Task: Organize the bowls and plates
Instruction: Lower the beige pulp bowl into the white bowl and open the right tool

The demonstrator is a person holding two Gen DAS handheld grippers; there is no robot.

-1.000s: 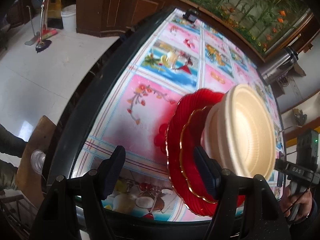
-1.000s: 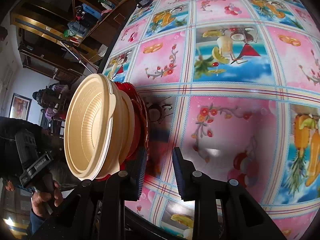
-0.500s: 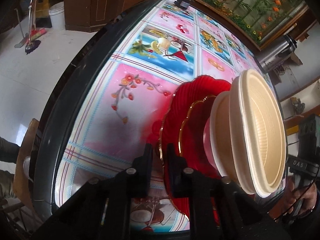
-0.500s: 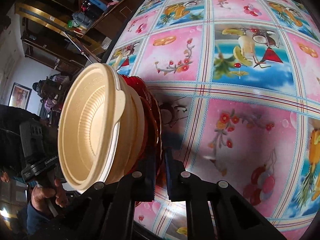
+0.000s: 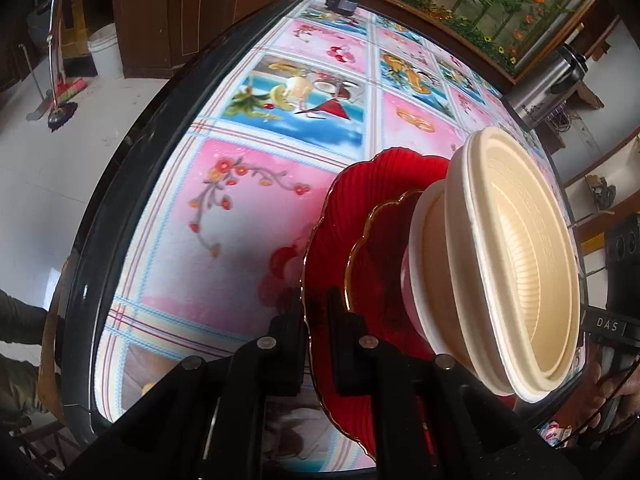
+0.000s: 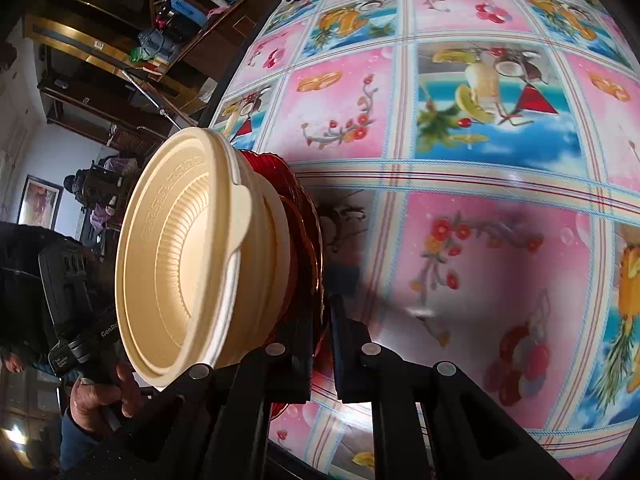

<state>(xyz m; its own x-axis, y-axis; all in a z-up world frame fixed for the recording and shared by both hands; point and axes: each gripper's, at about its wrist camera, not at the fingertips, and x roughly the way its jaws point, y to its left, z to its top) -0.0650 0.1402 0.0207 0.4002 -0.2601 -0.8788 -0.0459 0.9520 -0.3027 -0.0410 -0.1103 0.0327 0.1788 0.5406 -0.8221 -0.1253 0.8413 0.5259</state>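
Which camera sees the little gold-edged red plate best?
The left wrist view: the small gold-rimmed plate shows its curved gold edge above the big red plate. In the right wrist view the cream bowls hide nearly all of it.

Each hand-held gripper [image 5: 318,312] [image 6: 325,320] is matte black with silver screws; a dark blue sleeve [image 6: 74,436] covers one wrist.

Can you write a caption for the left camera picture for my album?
Left tongs pinch the big red plate's rim, with a smaller red plate and cream bowls stacked on top.
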